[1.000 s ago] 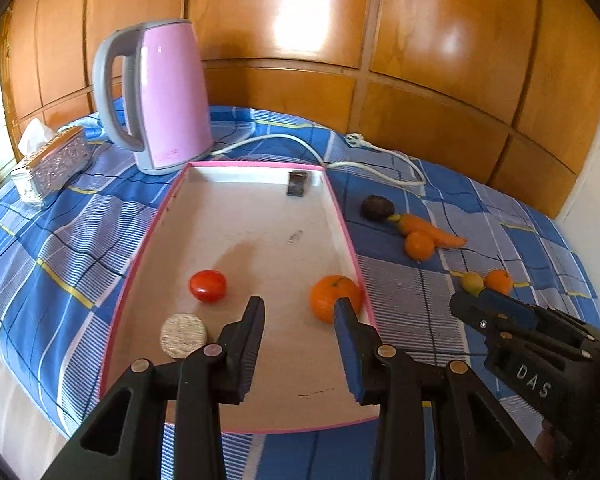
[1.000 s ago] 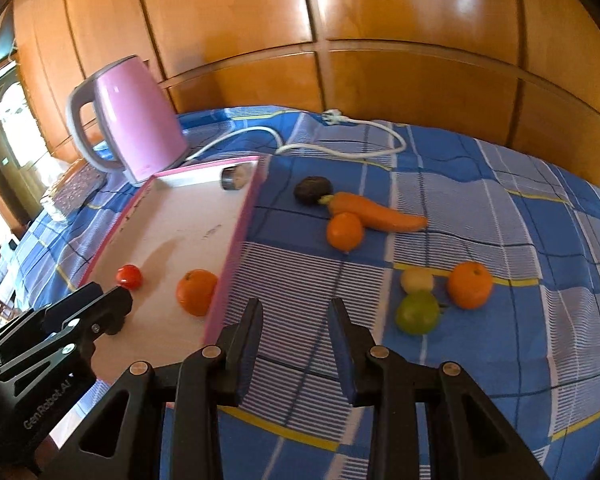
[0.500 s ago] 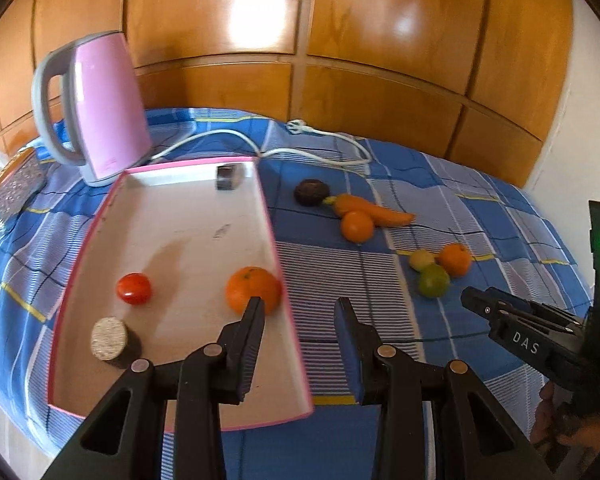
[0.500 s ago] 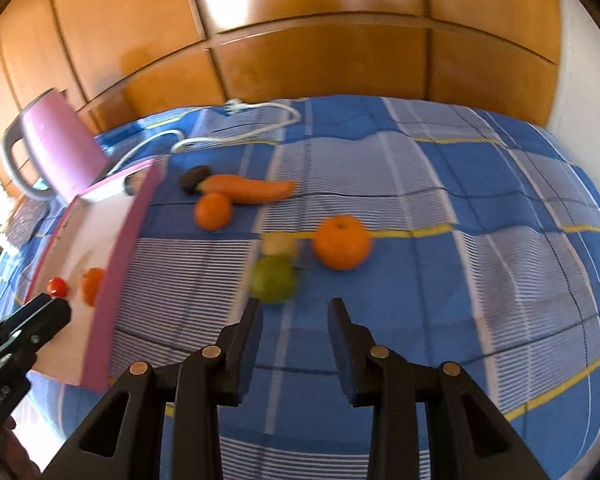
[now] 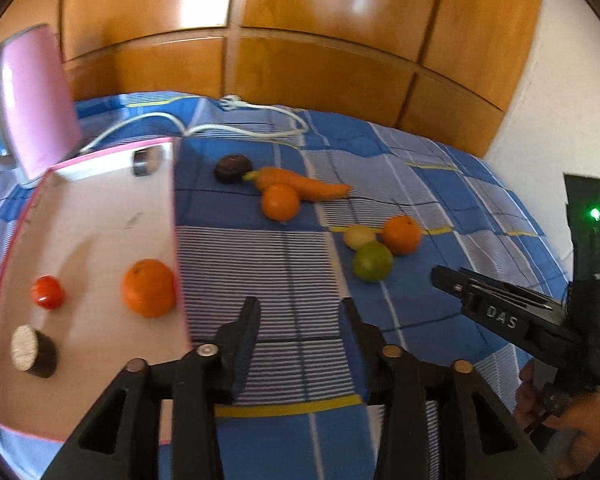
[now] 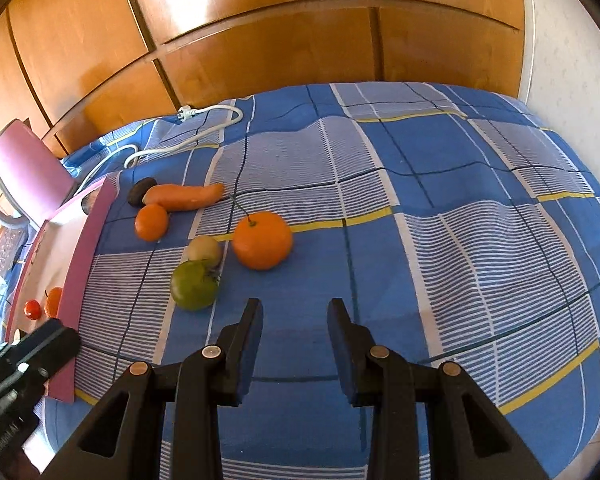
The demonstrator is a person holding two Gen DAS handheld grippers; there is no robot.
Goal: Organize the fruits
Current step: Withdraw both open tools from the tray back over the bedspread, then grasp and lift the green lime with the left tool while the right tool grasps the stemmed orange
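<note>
A pink-rimmed tray (image 5: 171,216) holds an orange (image 5: 148,288), a tomato (image 5: 47,292) and a dark cut piece (image 5: 34,350). On the blue checked cloth lie a dark fruit (image 5: 230,168), a carrot (image 5: 300,184), a small orange (image 5: 280,202), a yellow fruit (image 6: 204,249), a green fruit (image 6: 194,284) and a stemmed orange (image 6: 262,240). My left gripper (image 5: 300,312) hovers over the cloth just right of the tray, jaws opening, nothing between them. My right gripper (image 6: 295,312) hangs just short of the green fruit and stemmed orange, narrowly open and empty.
A pink kettle (image 5: 36,104) stands behind the tray, its white cord (image 5: 252,120) trailing across the cloth. A small dark object (image 5: 146,162) lies at the tray's far end. Wooden panels (image 6: 260,40) close the back, a white wall the right. A hand (image 5: 560,412) holds the right gripper.
My left gripper has moved right, from over the tray to over the cloth, and its jaws have widened. My right gripper has swung right and come close to the green fruit and stemmed orange.
</note>
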